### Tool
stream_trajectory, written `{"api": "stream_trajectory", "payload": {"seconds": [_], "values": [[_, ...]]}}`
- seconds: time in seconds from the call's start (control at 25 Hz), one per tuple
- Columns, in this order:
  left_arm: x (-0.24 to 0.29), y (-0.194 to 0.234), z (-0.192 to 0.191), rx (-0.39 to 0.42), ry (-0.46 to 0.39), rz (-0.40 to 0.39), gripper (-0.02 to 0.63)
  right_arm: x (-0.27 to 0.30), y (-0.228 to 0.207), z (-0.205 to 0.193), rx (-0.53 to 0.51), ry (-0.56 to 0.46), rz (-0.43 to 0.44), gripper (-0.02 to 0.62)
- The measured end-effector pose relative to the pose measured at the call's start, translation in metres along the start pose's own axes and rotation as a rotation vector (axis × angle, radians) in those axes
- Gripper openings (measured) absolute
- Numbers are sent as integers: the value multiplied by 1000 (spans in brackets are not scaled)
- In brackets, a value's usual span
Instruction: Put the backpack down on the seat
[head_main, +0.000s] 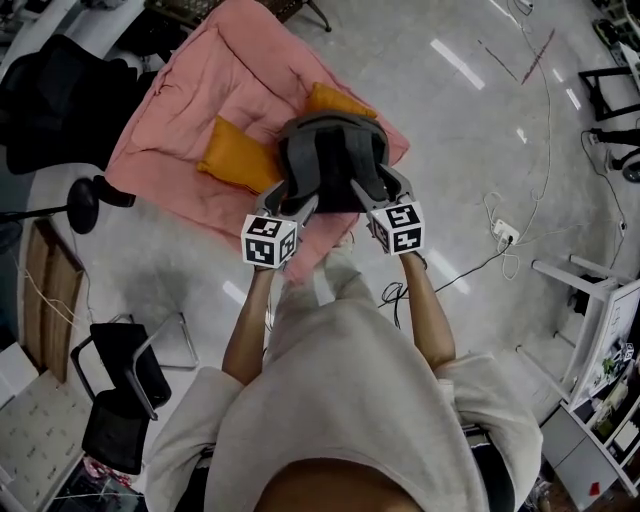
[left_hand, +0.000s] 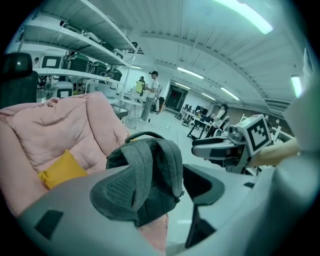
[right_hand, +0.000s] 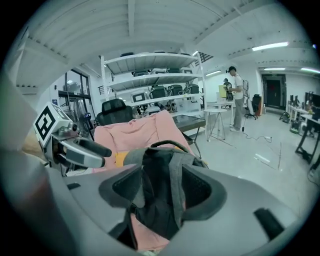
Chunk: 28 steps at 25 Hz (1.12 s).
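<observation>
looks steeply down on a grey backpack (head_main: 335, 160), upright at the front edge of a pink-covered seat (head_main: 190, 90), shoulder straps turned toward the person. sits just beside an orange cushion (head_main: 235, 158) on its left, with a second orange cushion (head_main: 335, 100) showing past its top.

holds it from the near side with both tools: left gripper (head_main: 288, 203) at the lower left corner, right gripper (head_main: 385, 188) at the lower right, marker cubes facing up, bare forearms right behind them.

along the left gripper (left_hand: 160, 186): jaws set wide and filled by the backpack (left_hand: 150, 170), one strap draped over the left pad, the bag's side against the right pad; clamps the backpack.

along the right gripper (right_hand: 162, 189): jaws partly closed on the backpack (right_hand: 160, 205), a grey strap against each pad, dark back panel between, pink cover showing underneath.

farther off, takes in shelving (right_hand: 150, 70) along the wall and a person (right_hand: 239, 97) standing down the room. catches a black chair (head_main: 120, 385) on the pale floor at the person's left.
</observation>
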<state>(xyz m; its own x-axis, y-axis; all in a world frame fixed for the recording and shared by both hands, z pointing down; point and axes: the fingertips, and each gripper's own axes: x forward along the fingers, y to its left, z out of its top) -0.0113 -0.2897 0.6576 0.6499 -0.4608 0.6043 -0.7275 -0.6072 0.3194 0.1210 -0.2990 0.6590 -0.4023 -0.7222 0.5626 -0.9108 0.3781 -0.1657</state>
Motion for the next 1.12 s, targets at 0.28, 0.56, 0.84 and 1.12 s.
{"api": "stream_trajectory", "payload": {"seconds": [0.28,0.56,0.84,1.12], "values": [[-15,-10,30,49,-62,-13,216,-26,0,25,9,-71,-82,69],[-34,-19,59,98,-128,-16,73,-45,8,51,-1,-130,-90,0],[-51,-24,91,128,-175,-32,18,-58,11,80,-19,-178,-92,-2],[-63,-24,124,158,-226,-26,17,-68,10,110,-50,-227,-116,-2]]}}
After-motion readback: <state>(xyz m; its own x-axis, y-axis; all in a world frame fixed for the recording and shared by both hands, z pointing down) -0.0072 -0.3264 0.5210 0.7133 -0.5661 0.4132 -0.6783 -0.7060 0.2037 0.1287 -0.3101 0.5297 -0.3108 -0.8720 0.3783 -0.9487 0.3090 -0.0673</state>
